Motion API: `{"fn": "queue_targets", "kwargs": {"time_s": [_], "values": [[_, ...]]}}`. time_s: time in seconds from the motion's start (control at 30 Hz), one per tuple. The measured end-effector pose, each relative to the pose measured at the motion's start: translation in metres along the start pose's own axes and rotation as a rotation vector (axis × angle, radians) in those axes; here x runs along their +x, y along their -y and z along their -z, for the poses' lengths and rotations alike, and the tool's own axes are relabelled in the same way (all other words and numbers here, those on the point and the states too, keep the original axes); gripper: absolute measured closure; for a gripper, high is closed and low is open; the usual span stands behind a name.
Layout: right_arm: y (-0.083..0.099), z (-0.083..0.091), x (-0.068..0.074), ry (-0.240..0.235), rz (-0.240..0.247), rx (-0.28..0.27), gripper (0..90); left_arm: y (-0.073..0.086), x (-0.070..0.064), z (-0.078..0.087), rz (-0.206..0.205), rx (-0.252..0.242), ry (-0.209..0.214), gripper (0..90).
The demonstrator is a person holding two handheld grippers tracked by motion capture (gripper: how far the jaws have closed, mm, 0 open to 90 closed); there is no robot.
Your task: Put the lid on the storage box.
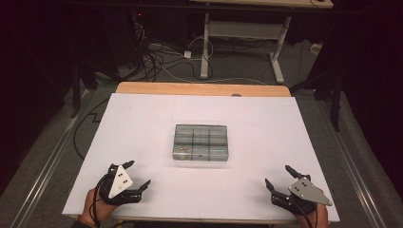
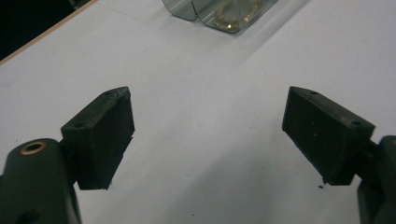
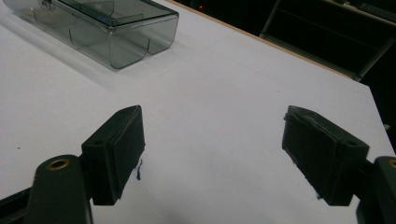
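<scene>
Seen from above: a clear plastic compartment box (image 1: pixel 201 142), lid shut, lying flat near the middle of a white-covered bench (image 1: pixel 142 123), well apart from both tools. At the near left edge, the left gripper (image 1: pixel 138 174), held in a hand (image 1: pixel 93 205), fingers (image 2: pixel 100 135) spread wide and grasping nothing, pointed toward the far right. At the near right edge, the right gripper (image 1: pixel 278 175), likewise released, fingers (image 3: pixel 116 151) parted over bare white surface. From the left gripper view, a corner of the box just in frame at the far end, with something pale and metallic, possibly a chain, inside one compartment; too blurred to say for sure. From the right gripper view, the box off to the far left, dividers visible through its smoky walls. Beyond the bench, a tangle of cables (image 1: pixel 157 59) on the floor and the legs of a second desk (image 1: pixel 242 33).
</scene>
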State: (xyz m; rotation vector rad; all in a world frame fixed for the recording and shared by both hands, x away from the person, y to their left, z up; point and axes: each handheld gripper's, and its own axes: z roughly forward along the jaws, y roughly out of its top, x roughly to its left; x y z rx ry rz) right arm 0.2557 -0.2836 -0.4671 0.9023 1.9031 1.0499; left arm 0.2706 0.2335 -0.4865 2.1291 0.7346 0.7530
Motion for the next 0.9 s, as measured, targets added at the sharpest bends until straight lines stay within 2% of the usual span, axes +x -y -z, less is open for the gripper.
{"fn": "queue_targets", "kwargs": {"time_s": [0.37,0.53,0.9], "values": [[0.0001,-0.0019,0.0013,-0.001,0.004,0.007,21.6,0.0003,0.0017,0.0002,0.002,0.001,-0.003,16.2],[0.0003,-0.0016,0.0004,-0.010,-0.013,0.002,21.7,0.0003,0.0041,-0.0007,0.012,-0.002,-0.007,16.2],[0.0020,-0.0018,-0.0004,-0.013,-0.001,0.008,22.9,-0.0009,0.0045,-0.0021,0.013,0.003,-0.010,16.2]]}}
